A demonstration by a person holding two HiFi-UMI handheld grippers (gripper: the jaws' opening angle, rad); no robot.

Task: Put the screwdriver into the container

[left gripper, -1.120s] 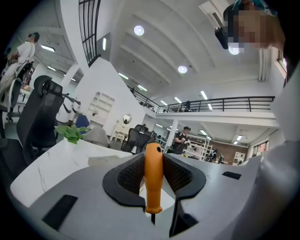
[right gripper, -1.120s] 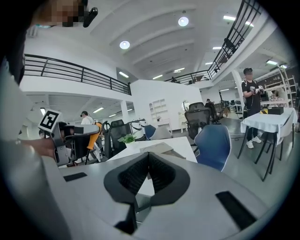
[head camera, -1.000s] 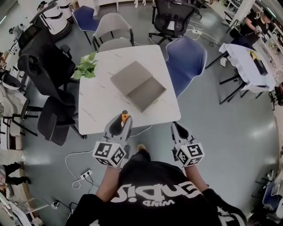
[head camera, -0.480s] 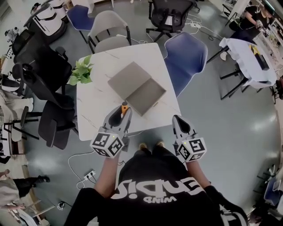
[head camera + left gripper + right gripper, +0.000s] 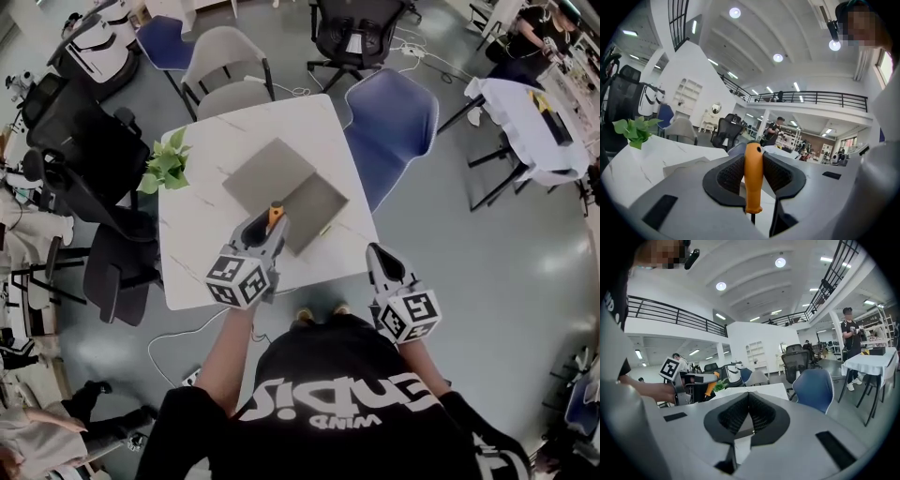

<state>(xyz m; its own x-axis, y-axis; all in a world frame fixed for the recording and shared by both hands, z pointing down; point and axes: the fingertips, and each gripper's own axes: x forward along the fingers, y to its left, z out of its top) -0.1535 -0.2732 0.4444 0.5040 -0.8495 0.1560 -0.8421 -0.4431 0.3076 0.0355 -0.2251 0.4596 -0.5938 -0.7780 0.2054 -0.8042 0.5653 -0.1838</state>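
Observation:
The screwdriver (image 5: 276, 212) has an orange handle (image 5: 753, 178), and my left gripper (image 5: 264, 232) is shut on it, handle end pointing forward. That gripper hangs over the white table (image 5: 197, 234), just at the near left edge of the open grey container (image 5: 317, 208). The container's flat grey lid (image 5: 267, 167) lies joined to it on the far left. In the left gripper view the handle stands upright between the black pads (image 5: 731, 174). My right gripper (image 5: 379, 264) is shut on nothing, off the table's near right corner. From the right gripper view I see the left gripper (image 5: 686, 380) with the orange handle (image 5: 709, 388).
A green plant (image 5: 167, 161) stands at the table's left edge. A blue chair (image 5: 392, 122) is at the right side, a grey chair (image 5: 228, 75) at the far side, black chairs (image 5: 98, 159) at the left. Cables and a power strip (image 5: 192, 375) lie on the floor.
My left gripper has carried the screwdriver forward over the table, up to the container's near edge. The right gripper has hardly moved.

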